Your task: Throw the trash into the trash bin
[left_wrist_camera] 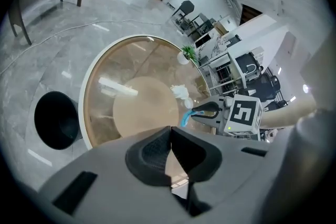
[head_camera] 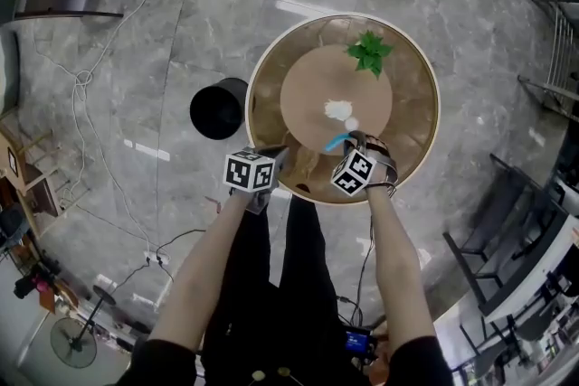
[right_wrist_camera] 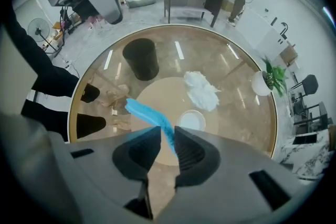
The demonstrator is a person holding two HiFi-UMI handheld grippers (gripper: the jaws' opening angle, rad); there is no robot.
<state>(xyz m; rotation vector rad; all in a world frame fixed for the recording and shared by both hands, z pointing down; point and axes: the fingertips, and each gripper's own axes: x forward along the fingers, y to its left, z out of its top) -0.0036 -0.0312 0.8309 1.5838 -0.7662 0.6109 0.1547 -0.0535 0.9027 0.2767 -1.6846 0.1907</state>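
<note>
On the round glass table point(head_camera: 252, 91) lie a crumpled white tissue point(head_camera: 337, 110) point(right_wrist_camera: 201, 89) and a small white cap point(head_camera: 351, 123) point(right_wrist_camera: 192, 120). My right gripper point(head_camera: 348, 141) point(right_wrist_camera: 167, 137) points down over the table's near side. It is shut on a curled blue strip point(right_wrist_camera: 149, 118) point(head_camera: 336, 143) that sticks out past the fingertips. My left gripper point(head_camera: 280, 158) point(left_wrist_camera: 170, 132) hangs at the table's near edge, jaws together and empty. The black trash bin point(head_camera: 218, 108) point(left_wrist_camera: 52, 119) stands on the floor just left of the table.
A potted green plant point(head_camera: 369, 52) stands at the table's far side. Cables point(head_camera: 81, 81) run over the grey floor at left, and a fan point(head_camera: 74, 342) stands at lower left. Dark chairs point(head_camera: 507, 221) stand to the right. The person's legs are under the near rim.
</note>
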